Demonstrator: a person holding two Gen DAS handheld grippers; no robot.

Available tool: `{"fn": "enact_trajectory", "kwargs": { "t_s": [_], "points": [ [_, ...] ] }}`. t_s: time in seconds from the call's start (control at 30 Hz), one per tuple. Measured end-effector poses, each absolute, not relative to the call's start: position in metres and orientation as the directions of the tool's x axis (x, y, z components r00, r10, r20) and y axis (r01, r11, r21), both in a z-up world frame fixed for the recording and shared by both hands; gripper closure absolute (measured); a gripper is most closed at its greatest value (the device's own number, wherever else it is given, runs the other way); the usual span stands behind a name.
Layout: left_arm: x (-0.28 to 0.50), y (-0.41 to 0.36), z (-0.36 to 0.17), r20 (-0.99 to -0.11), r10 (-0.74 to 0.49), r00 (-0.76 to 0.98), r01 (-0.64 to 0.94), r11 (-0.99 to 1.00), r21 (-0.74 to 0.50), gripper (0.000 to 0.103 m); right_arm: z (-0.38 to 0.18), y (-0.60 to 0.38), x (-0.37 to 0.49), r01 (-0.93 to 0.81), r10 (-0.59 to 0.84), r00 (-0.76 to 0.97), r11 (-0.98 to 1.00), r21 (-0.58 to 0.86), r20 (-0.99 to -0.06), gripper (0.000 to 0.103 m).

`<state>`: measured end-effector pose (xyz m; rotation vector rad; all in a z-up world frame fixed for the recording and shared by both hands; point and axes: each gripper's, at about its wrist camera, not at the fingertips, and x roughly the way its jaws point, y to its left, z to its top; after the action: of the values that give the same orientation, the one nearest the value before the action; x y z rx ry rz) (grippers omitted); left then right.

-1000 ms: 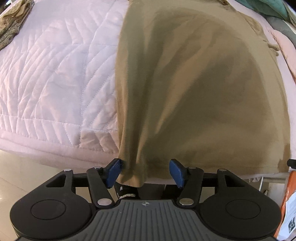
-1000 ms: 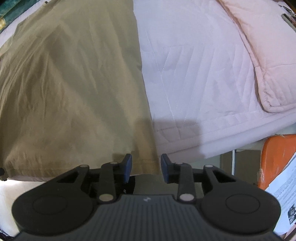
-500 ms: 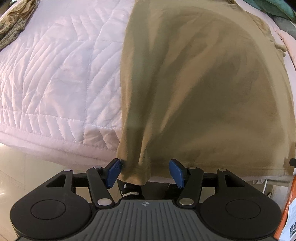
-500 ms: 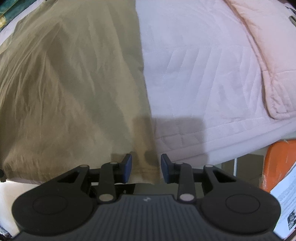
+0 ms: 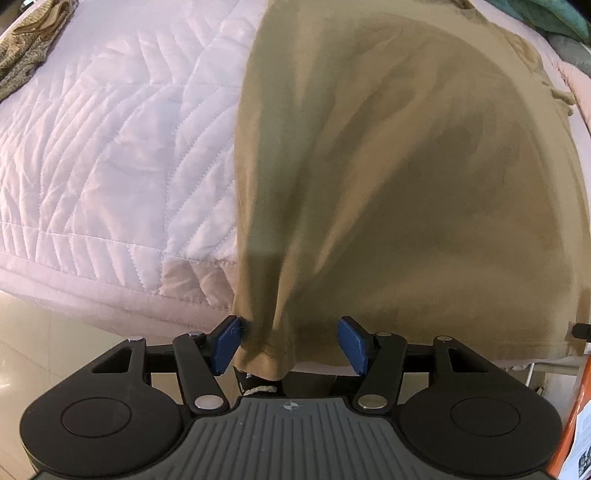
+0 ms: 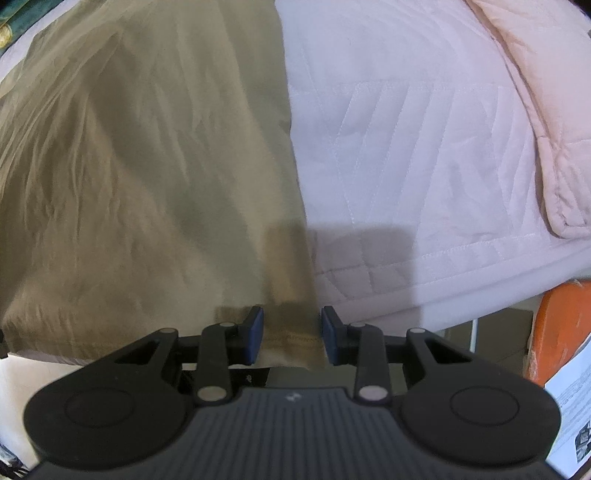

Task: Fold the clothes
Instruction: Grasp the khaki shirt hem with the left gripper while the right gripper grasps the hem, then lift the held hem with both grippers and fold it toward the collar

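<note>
An olive-tan garment (image 5: 406,177) lies spread flat on the pale pink quilted bed (image 5: 110,155), its hem at the near edge. My left gripper (image 5: 291,343) points down over the hem's left corner, which hangs bunched between the wide-apart blue pads and brushes the left pad (image 5: 227,343). In the right wrist view the garment (image 6: 129,184) fills the left half. The right gripper (image 6: 292,336) stands open just above the hem's right corner, the cloth edge lying between its pads.
Patterned clothing (image 5: 26,55) lies at the bed's far left, and teal and grey clothes (image 5: 554,22) at the far right. A folded pink blanket (image 6: 546,92) sits on the right of the bed. An orange object with printed paper (image 6: 561,332) stands beside the bed edge.
My right gripper has sunk closer to the hem's right corner, which now lies between its pads. The left gripper has hardly moved; both stay open.
</note>
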<state>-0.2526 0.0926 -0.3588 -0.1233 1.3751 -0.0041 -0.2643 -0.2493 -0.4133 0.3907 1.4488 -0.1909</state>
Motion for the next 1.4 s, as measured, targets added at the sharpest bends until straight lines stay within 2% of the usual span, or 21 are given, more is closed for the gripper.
{"fn": "enact_trajectory", "kwargs": {
  "t_s": [0.23, 0.33, 0.37, 0.47, 0.57, 0.67, 0.8, 0.97, 1.13, 1.3, 1.4],
  "points": [
    [-0.258, 0.080, -0.359, -0.980, -0.059, 0.191, -0.054, 0.996, -0.071, 0.043, -0.423, -0.247, -0.268, 0.344, 0.099, 0.110, 0.930, 0.131, -0.989, 0.069],
    [-0.261, 0.075, -0.358, -0.980, -0.049, 0.191, -0.045, 0.997, -0.059, 0.049, -0.425, -0.246, -0.272, 0.339, 0.099, 0.116, 0.931, 0.134, -0.988, 0.069],
    [-0.262, 0.072, -0.358, -0.981, -0.042, 0.191, -0.037, 0.998, -0.050, 0.058, -0.426, -0.245, -0.273, 0.336, 0.104, 0.118, 0.932, 0.138, -0.988, 0.074],
    [-0.262, 0.068, -0.356, -0.980, -0.028, 0.197, -0.035, 0.999, -0.036, 0.075, -0.429, -0.243, -0.274, 0.322, 0.123, 0.128, 0.933, 0.159, -0.984, 0.095],
    [-0.263, 0.066, -0.352, -0.980, -0.040, 0.195, -0.038, 0.998, -0.048, 0.091, -0.431, -0.241, -0.277, 0.315, 0.132, 0.133, 0.934, 0.169, -0.982, 0.099],
    [-0.264, 0.064, -0.349, -0.979, -0.050, 0.195, -0.037, 0.998, -0.059, 0.098, -0.430, -0.241, -0.281, 0.312, 0.141, 0.139, 0.933, 0.178, -0.980, 0.100],
    [-0.245, 0.067, -0.340, -0.977, -0.062, 0.204, -0.026, 0.997, -0.068, 0.100, -0.422, -0.241, -0.285, 0.304, 0.156, 0.160, 0.932, 0.199, -0.975, 0.100],
    [-0.241, 0.072, -0.303, -0.968, -0.075, 0.238, -0.039, 0.995, -0.087, 0.100, -0.395, -0.239, -0.282, 0.277, 0.179, 0.209, 0.932, 0.233, -0.962, 0.101],
    [-0.219, 0.086, -0.280, -0.962, -0.070, 0.266, -0.052, 0.995, -0.086, 0.100, -0.343, -0.228, -0.235, 0.253, 0.200, 0.261, 0.930, 0.267, -0.944, 0.101],
    [-0.198, 0.083, -0.220, -0.958, -0.062, 0.281, -0.080, 0.993, -0.088, 0.100, -0.306, -0.233, -0.202, 0.235, 0.212, 0.308, 0.928, 0.290, -0.928, 0.101],
    [-0.176, 0.086, -0.218, -0.962, -0.056, 0.269, -0.095, 0.992, -0.084, 0.100, -0.289, -0.241, -0.178, 0.234, 0.212, 0.324, 0.926, 0.296, -0.922, 0.101]
  ]
}}
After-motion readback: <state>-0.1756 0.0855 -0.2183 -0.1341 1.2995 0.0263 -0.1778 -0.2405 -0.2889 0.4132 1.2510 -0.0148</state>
